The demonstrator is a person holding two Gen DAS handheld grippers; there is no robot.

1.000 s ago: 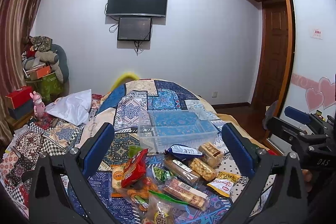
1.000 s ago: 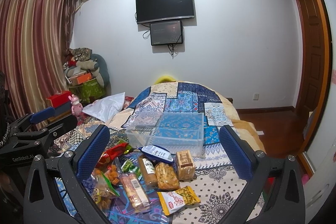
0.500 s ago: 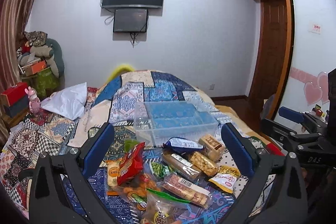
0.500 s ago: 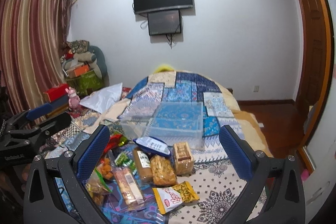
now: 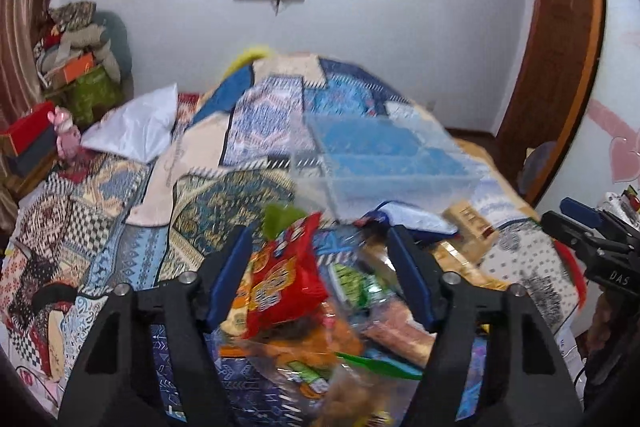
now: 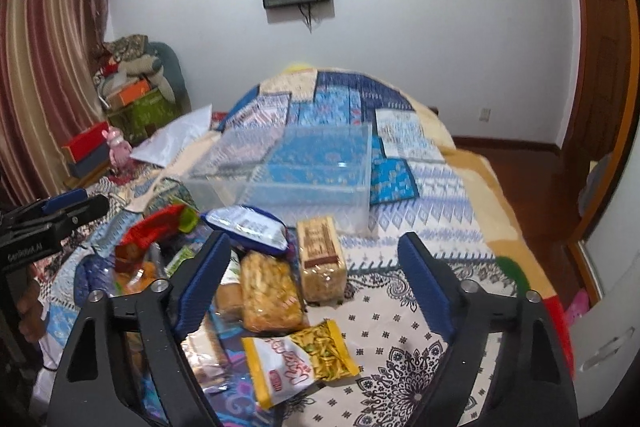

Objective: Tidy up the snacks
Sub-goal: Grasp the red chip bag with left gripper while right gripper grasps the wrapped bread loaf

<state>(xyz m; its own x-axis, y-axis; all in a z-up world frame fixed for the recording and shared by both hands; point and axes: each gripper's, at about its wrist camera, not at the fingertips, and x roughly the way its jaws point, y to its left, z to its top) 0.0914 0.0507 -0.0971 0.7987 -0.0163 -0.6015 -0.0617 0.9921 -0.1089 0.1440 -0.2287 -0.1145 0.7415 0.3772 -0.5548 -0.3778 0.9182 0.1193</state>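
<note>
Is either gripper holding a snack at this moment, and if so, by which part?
Nothing is held. The left gripper has just been closing around the red bag, pads not touching it; the right gripper, also closing, grips nothing.

The left gripper (image 5: 320,267), jaws just closing yet apart, frames a red snack bag (image 5: 286,277) among packets on the bed (image 5: 224,203); clear bin (image 5: 384,163) beyond.

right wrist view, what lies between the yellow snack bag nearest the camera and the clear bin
In the right wrist view, a clear pack of golden snacks and a tall biscuit pack lie between the yellow bag and the clear bin.
</note>
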